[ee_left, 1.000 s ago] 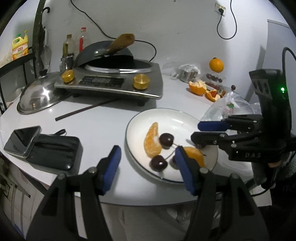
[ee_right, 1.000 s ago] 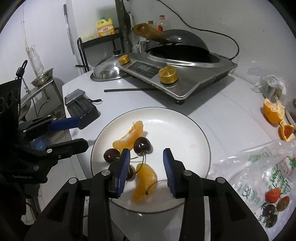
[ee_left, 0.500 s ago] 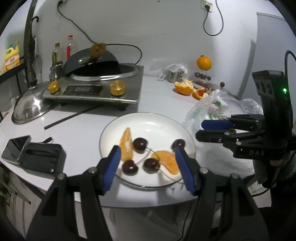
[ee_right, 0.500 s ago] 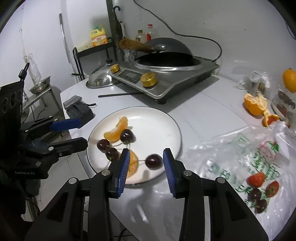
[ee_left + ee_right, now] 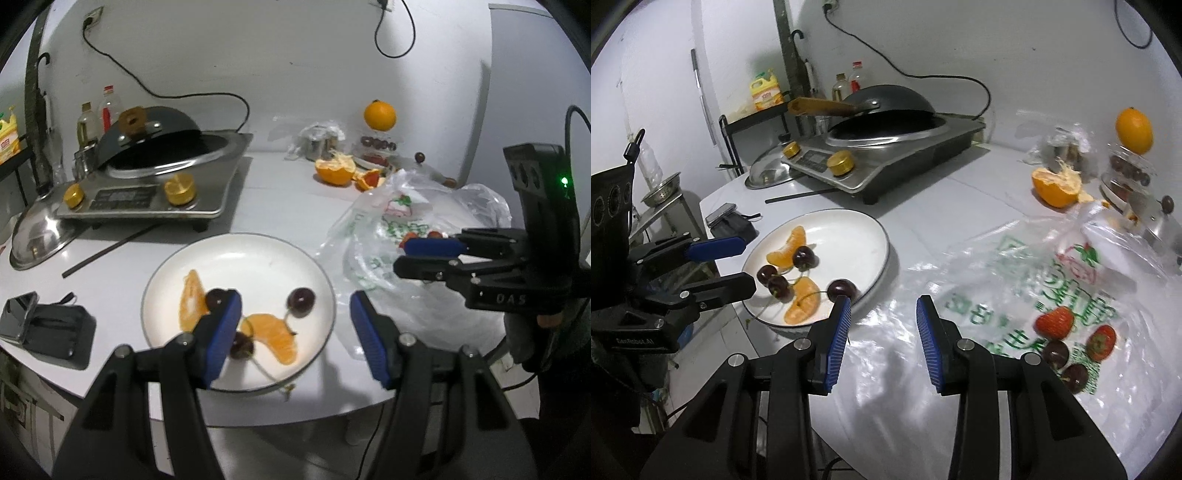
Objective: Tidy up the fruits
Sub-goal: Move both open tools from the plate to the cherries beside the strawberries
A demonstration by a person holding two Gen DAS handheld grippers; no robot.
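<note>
A white plate (image 5: 258, 266) holds two orange segments (image 5: 275, 341) and several dark cherries (image 5: 301, 301). My left gripper (image 5: 293, 321) hangs open over the plate's near right edge with nothing between its blue pads. My right gripper (image 5: 882, 321) is open too and holds nothing; it hovers over the table just right of the plate (image 5: 846, 240), at the edge of a clear plastic bag (image 5: 1015, 280). Inside the bag lie strawberries (image 5: 1054, 321) and cherries (image 5: 1054, 352). Each gripper shows in the other's view: right gripper (image 5: 424, 256), left gripper (image 5: 731, 267).
An induction cooker with a wok (image 5: 162, 184) stands at the back left, with a steel lid (image 5: 37, 232) and a black chopstick (image 5: 107, 251) beside it. A phone on a black pouch (image 5: 48, 325) lies front left. Peeled orange halves (image 5: 334, 171) and a whole orange (image 5: 379, 115) sit at the back right.
Both grippers have moved to the right, from over the fruit on the plate towards the plastic bag. Their jaws stand as wide as before and nothing was picked up.
</note>
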